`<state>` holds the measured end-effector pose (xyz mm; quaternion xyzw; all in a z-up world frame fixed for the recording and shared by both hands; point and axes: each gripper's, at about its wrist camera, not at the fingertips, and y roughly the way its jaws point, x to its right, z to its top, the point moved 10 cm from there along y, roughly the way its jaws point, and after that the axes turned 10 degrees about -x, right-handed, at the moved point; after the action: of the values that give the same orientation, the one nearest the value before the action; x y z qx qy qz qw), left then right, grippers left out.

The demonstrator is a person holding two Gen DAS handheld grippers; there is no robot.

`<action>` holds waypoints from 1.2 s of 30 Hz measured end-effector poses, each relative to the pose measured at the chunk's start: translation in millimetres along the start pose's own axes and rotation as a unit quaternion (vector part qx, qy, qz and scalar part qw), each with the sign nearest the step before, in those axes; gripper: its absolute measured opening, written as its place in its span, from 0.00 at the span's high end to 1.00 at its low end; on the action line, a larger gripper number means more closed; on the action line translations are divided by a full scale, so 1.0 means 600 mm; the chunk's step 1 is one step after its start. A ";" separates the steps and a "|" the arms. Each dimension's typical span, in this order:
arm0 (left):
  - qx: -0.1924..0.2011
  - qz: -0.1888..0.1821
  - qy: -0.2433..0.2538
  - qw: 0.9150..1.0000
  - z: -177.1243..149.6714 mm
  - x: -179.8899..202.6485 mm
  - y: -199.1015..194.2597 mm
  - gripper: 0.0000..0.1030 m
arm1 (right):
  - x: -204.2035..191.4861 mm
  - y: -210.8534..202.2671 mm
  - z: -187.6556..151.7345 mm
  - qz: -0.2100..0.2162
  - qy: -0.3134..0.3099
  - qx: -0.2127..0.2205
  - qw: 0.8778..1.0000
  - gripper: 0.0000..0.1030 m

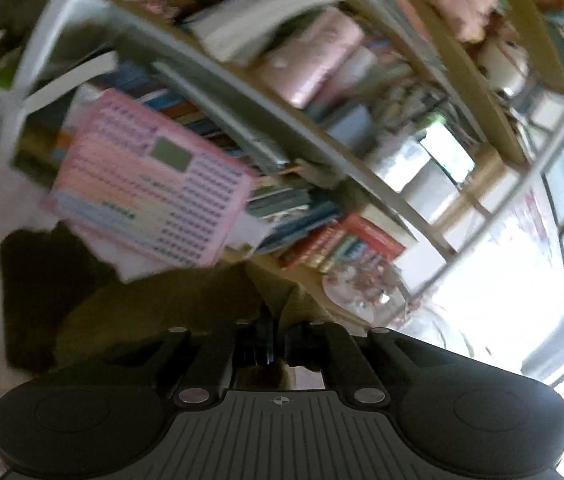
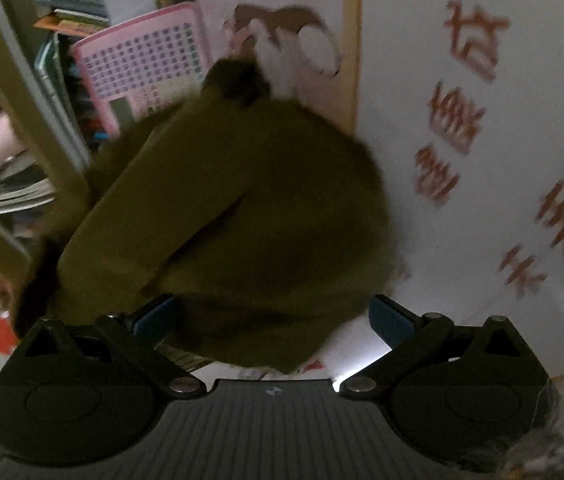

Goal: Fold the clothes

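Note:
An olive-brown garment (image 2: pixel 241 208) lies bunched on a white cloth with red characters (image 2: pixel 482 128), filling the middle of the right wrist view. My right gripper (image 2: pixel 273 316) is open, its blue-padded fingers (image 2: pixel 390 320) spread just above the garment's near edge. In the left wrist view my left gripper (image 1: pixel 271 320) is shut on a fold of the same olive garment (image 1: pixel 169 300), which hangs away from it to the left. The view is blurred.
A bookshelf (image 1: pixel 322 128) crammed with books stands close behind. A pink keyboard toy (image 1: pixel 149 184) leans against it; it also shows in the right wrist view (image 2: pixel 141 64). A bright window (image 1: pixel 542 240) is to the right.

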<state>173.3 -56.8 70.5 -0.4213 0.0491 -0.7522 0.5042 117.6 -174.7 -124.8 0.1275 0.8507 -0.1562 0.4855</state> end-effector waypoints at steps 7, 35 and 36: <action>0.014 0.009 0.007 1.000 0.023 -0.009 -0.021 0.97 | -0.010 0.010 0.003 0.020 0.005 0.000 1.000 0.03; 0.119 0.047 0.037 0.991 0.152 -0.001 -0.156 0.97 | -0.121 -0.009 0.059 0.026 -0.100 0.093 0.990 0.22; 0.120 0.053 0.031 0.991 0.150 -0.014 -0.162 0.97 | -0.132 -0.039 0.085 0.028 -0.104 0.138 0.984 0.21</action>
<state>166.2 28.5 171.7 -0.3305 -0.0037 -0.7375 0.5889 188.3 -220.9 -77.3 0.2004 0.7616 -0.2709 0.5535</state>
